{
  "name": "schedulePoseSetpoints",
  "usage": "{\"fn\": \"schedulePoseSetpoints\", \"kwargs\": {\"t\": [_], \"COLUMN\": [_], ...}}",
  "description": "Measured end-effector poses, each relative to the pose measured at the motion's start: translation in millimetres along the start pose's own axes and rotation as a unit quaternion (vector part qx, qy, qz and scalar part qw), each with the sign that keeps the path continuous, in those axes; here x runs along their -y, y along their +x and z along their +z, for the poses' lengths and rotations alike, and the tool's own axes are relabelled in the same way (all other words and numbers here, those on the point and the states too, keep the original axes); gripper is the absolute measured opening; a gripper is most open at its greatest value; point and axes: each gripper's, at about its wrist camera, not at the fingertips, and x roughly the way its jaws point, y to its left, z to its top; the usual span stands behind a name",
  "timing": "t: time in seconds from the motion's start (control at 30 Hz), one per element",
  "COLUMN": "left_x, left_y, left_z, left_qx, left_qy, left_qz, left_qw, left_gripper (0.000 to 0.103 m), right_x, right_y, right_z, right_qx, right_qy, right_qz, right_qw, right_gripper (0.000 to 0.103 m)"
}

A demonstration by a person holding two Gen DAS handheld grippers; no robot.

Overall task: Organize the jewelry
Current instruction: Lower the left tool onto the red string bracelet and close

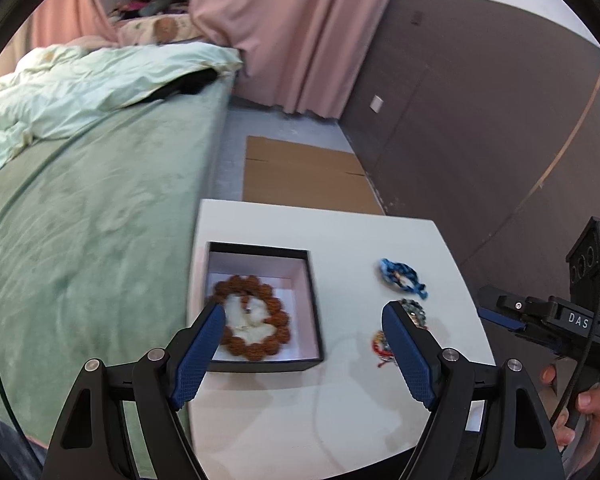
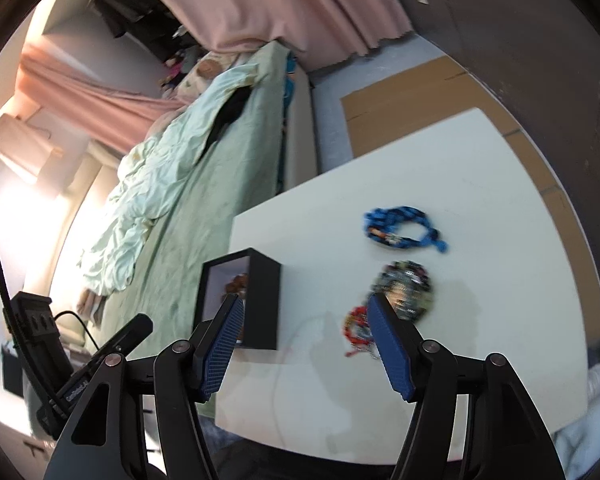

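On the white table [image 1: 340, 228] stands an open black box [image 1: 314, 304] with a pale lining. A brown bead bracelet [image 1: 278, 308] lies inside it. To the right of the box three bracelets lie on the tabletop: a blue one [image 1: 402, 276], a dark beaded one [image 1: 418, 310] and a red one [image 1: 380, 346]. My left gripper [image 1: 304, 312] hangs open above the box's right wall, nothing between its pads. In the right wrist view my right gripper [image 2: 305, 304] is open and empty, between the box [image 2: 264, 300] and the red bracelet [image 2: 354, 326]; the dark bracelet [image 2: 410, 284] and blue bracelet [image 2: 404, 228] lie beyond.
A bed with a green cover [image 1: 100, 220] runs along the table's left side. Flat cardboard [image 1: 300, 168] lies on the floor behind the table, by a dark wall [image 1: 480, 120] and pink curtains [image 1: 300, 32]. A hand [image 1: 588, 408] grips the right tool's handle.
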Motion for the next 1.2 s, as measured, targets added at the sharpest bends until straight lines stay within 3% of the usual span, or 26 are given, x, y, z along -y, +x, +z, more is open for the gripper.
{"fn": "schedulePoseSetpoints", "kwargs": {"t": [0.47, 0.57, 0.63, 0.87, 1.13, 1.2], "left_x": [76.4, 86.7, 93.4, 108.0, 119.2, 117.1], "left_y": [43.3, 56.6, 66.4, 90.7, 127.4, 137.4], "left_z": [-14.3, -17.0, -18.5, -20.8, -26.0, -27.5], "left_qx": [-0.049, -0.07, -0.084, -0.126, -0.161, -0.171], "left_qy": [0.053, 0.049, 0.047, 0.033, 0.037, 0.029], "left_qz": [-0.055, -0.064, -0.067, -0.067, -0.036, -0.034], "left_qw": [0.9959, 0.9943, 0.9931, 0.9891, 0.9856, 0.9843], "left_gripper": [0.079, 0.07, 0.07, 0.064, 0.061, 0.055], "right_x": [66.8, 80.3, 87.4, 108.6, 119.6, 121.3], "right_y": [-32.0, -39.4, -44.4, -53.1, -51.9, -51.7], "right_z": [-10.4, -13.0, -14.5, -19.1, -27.3, -28.2], "right_qx": [0.013, 0.018, 0.021, 0.029, 0.024, 0.023], "right_qy": [0.054, 0.067, 0.072, 0.092, 0.106, 0.11], "right_qz": [-0.014, -0.015, -0.019, -0.026, -0.028, -0.03], "right_qw": [0.998, 0.997, 0.997, 0.995, 0.994, 0.993], "right_gripper": [0.065, 0.065, 0.065, 0.065, 0.065, 0.065]}}
